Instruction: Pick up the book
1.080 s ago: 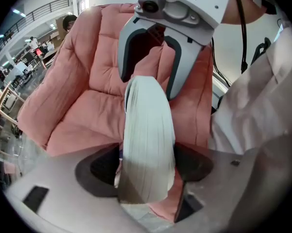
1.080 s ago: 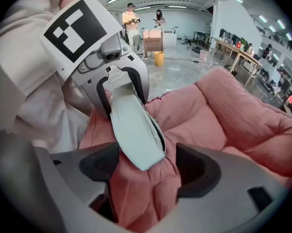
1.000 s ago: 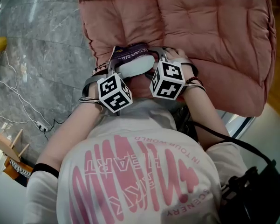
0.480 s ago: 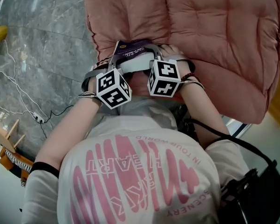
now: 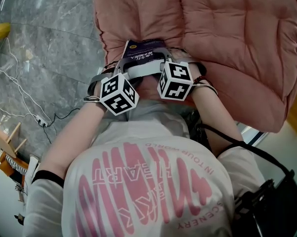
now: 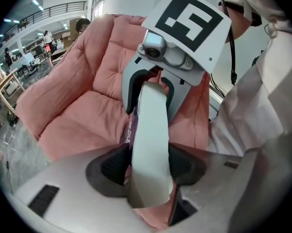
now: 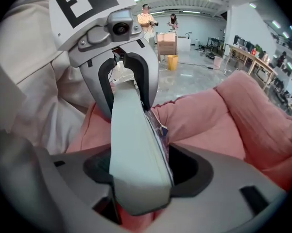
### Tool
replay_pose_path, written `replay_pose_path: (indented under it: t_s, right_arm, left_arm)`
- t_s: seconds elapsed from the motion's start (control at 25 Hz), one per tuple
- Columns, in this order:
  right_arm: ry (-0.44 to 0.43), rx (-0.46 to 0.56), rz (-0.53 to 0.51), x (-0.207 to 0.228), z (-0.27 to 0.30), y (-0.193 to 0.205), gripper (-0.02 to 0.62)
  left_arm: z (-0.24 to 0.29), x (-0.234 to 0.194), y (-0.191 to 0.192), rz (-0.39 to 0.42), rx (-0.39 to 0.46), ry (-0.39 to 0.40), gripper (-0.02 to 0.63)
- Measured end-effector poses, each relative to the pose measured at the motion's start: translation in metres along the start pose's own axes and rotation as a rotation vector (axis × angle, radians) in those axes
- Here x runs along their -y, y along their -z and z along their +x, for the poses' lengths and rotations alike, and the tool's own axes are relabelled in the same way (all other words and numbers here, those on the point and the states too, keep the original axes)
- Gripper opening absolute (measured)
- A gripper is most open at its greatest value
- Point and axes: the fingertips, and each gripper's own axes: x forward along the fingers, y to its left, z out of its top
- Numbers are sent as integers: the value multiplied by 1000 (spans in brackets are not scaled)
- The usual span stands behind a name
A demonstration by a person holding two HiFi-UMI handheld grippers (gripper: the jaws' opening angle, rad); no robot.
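The book [image 5: 144, 52] lies at the pink cushion's [image 5: 227, 43] front edge, its long axis spanning both tools: the left tool [image 6: 146, 169] grips one end, and the right tool [image 7: 138, 171] (jaws have just been closing) pinches the other.

The book [image 5: 144, 52] is at the front edge of the cushion [image 5: 227, 33], just before the person [image 5: 148, 181]. The floor [image 5: 49, 38] is left of the cushion. A cable [image 5: 21, 98] lies on it.

Tighter on book [image 5: 144, 53]: left gripper [image 6: 148, 169]; right gripper [image 7: 136, 171]
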Motion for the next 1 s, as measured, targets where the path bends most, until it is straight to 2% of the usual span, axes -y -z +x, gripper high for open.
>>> replay_pose_path:
  t_s: [0.28, 0.72, 1.0]
  right_arm:
    - [34, 0, 47, 6, 5, 0, 260]
    - [80, -35, 77, 8, -5, -21, 244]
    - [140, -3, 108, 8, -23, -50, 227]
  left_arm:
    - [2, -8, 2, 12, -3, -25, 227]
    - [-18, -18, 9, -9, 26, -63, 213]
    - [-50, -30, 9, -11, 127, -146, 207]
